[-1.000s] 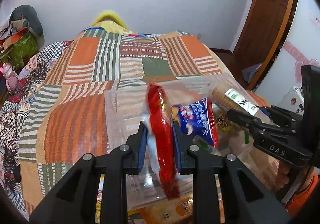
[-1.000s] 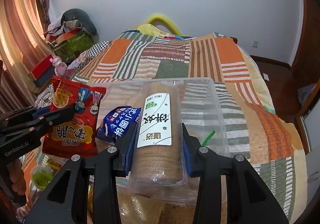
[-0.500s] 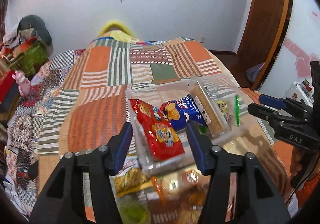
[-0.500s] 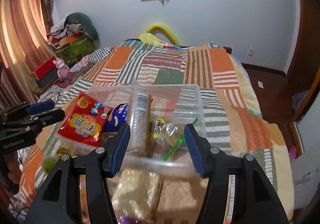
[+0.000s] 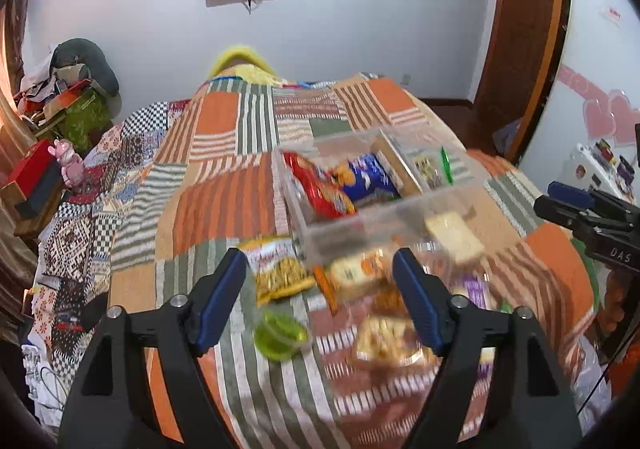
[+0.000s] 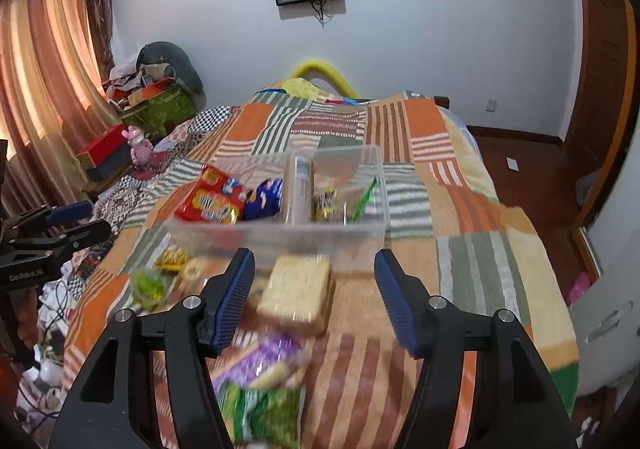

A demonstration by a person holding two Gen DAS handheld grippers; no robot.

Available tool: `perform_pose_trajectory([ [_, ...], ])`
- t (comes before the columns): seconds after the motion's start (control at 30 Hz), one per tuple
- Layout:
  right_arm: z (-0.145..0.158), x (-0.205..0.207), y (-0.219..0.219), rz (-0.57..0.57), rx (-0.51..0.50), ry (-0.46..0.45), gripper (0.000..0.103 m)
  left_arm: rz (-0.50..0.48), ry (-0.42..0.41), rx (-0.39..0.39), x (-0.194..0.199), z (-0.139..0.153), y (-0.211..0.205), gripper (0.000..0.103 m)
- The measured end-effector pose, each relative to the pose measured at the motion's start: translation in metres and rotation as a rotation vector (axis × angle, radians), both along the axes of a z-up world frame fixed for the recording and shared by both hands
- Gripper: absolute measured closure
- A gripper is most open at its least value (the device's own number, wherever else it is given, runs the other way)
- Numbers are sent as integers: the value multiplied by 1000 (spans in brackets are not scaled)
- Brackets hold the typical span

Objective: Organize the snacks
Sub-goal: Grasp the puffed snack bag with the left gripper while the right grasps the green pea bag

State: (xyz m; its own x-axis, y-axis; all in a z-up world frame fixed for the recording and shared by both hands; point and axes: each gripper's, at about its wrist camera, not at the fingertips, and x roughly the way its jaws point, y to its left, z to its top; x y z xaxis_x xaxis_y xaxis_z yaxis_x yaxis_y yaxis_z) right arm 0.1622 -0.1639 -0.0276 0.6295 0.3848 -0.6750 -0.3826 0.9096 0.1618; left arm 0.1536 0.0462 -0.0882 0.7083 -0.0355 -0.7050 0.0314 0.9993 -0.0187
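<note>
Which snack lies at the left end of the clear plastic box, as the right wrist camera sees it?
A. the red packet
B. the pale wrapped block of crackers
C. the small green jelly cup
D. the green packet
A: the red packet lies inside the clear plastic box at its left end, beside the blue packet; the other three lie on the quilt, outside the box.

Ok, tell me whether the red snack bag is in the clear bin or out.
In. The red snack bag lies inside the clear bin, at its left end beside the blue packet, behind the see-through front wall.
</note>
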Motion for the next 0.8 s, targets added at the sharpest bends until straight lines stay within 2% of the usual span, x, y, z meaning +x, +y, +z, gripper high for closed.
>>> perform_pose_trajectory([
  [0.13, -11, -16, 0, 3, -15, 25, 42, -16, 35, -5, -16, -17, -8, 18],
  [0.4, -45, -34, 9, 45, -8, 139, 42, -59, 137, -55, -18, -60, -27, 18],
  [0.67, -70, -49, 20, 95, -24, 201, 41, -99, 186, -108, -13, -80, -39, 18],
  [0.8, -84, -45, 18, 79, -52, 225, 42, -110, 211, -111, -6, -91, -46, 17],
])
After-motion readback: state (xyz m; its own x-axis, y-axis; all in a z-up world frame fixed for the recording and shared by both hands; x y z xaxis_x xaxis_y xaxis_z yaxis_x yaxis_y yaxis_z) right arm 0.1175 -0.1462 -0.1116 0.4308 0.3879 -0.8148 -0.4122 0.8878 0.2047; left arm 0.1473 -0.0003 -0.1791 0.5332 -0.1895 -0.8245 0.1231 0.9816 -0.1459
